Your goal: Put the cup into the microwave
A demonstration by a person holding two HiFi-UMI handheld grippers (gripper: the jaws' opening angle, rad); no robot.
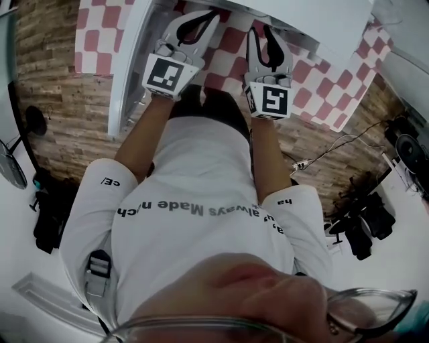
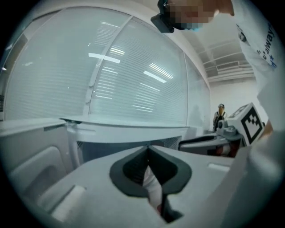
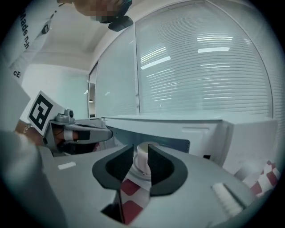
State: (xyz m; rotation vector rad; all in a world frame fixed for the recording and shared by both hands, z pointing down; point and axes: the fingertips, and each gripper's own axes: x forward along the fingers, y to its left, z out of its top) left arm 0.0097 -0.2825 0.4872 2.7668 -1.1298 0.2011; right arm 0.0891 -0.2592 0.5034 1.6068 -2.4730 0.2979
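Note:
A small white cup [image 3: 143,156] stands on a white saucer on the red-and-white checked cloth, right in front of the white microwave [image 3: 200,133]. It shows through the narrow gap of my right gripper [image 3: 141,149], which is slightly open and holds nothing; the cup is beyond the fingertips. My left gripper [image 2: 148,149] is shut, tips touching, empty, and points at the microwave's dark opening [image 2: 124,149]. In the head view both grippers, left [image 1: 201,20] and right [image 1: 267,37], hover side by side over the cloth before the microwave [image 1: 315,20]. The cup is hidden there.
A white panel [image 2: 35,164], apparently the open microwave door, stands at the left [image 1: 127,67]. The checked tablecloth [image 1: 322,87] covers the table. Fans, cables and stands lie on the floor around the person. A window with blinds is behind the microwave.

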